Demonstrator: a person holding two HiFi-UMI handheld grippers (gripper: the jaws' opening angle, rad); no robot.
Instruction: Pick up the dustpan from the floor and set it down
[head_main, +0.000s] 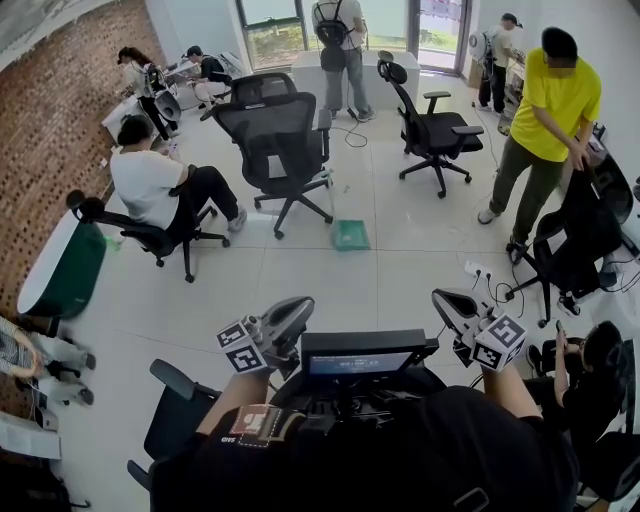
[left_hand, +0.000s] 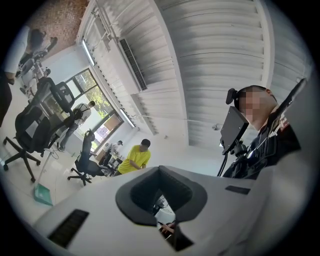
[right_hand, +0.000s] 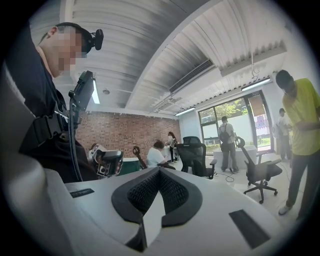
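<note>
Dustpan (head_main: 350, 235) on floor (head_main: 410, 275), well ahead of left claw (head_main: 298, 308) and right claw (head_main: 447, 300), both closed, empty

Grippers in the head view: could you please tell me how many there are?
2. The left gripper is low in the picture, left of centre; the right gripper is low, right of centre. Both have their jaws together and hold nothing. None appears hidden.

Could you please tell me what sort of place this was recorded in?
Probably an open-plan office or lab: black swivel chairs on a tiled floor, people seated near a brick wall, large windows at the far end.
</note>
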